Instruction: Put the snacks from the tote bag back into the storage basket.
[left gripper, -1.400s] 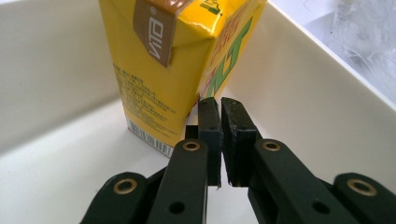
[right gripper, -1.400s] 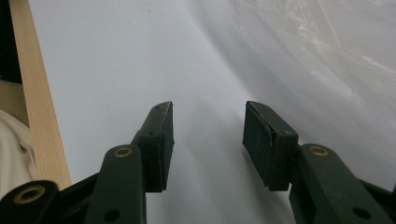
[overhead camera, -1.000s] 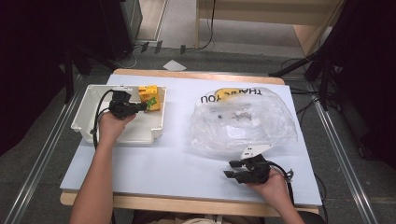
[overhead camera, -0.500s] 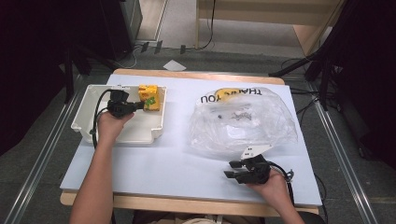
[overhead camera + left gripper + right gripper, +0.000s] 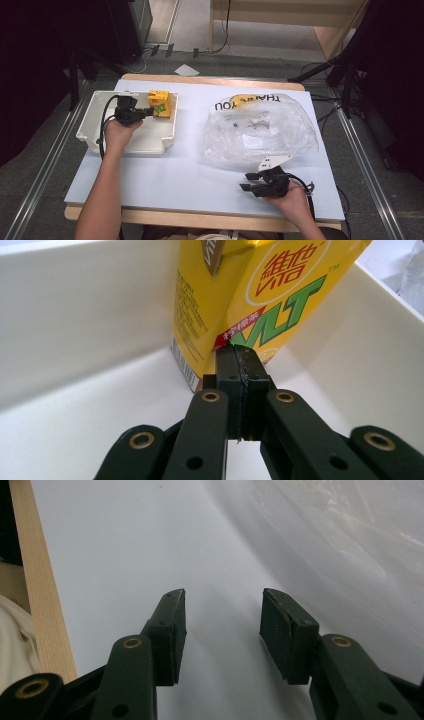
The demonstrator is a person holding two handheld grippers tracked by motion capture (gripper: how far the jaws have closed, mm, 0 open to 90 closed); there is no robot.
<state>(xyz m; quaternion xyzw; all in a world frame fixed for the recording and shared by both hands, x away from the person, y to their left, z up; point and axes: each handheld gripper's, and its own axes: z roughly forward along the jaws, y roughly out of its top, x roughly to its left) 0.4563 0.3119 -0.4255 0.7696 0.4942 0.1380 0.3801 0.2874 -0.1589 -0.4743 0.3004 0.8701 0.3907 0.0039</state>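
A yellow drink carton [image 5: 161, 103] stands upright in the far right corner of a white tray [image 5: 145, 141]. My left gripper [image 5: 148, 114] reaches into the tray from the left, shut with nothing between its pads. In the left gripper view its closed tips [image 5: 241, 352] sit right at the carton [image 5: 250, 290], low on its printed face; contact is unclear. The tray wall [image 5: 75, 315] rises behind. My right gripper [image 5: 246, 182] rests near the table's front edge, open and empty. In the right gripper view it [image 5: 222, 605] hovers over the pale sheet.
A crumpled clear plastic bag [image 5: 260, 130] printed "THANK YOU" lies right of centre, just beyond the right gripper, and shows in the right gripper view [image 5: 350, 540]. Small items lie inside it. The wooden table edge [image 5: 40, 605] runs close to the right hand.
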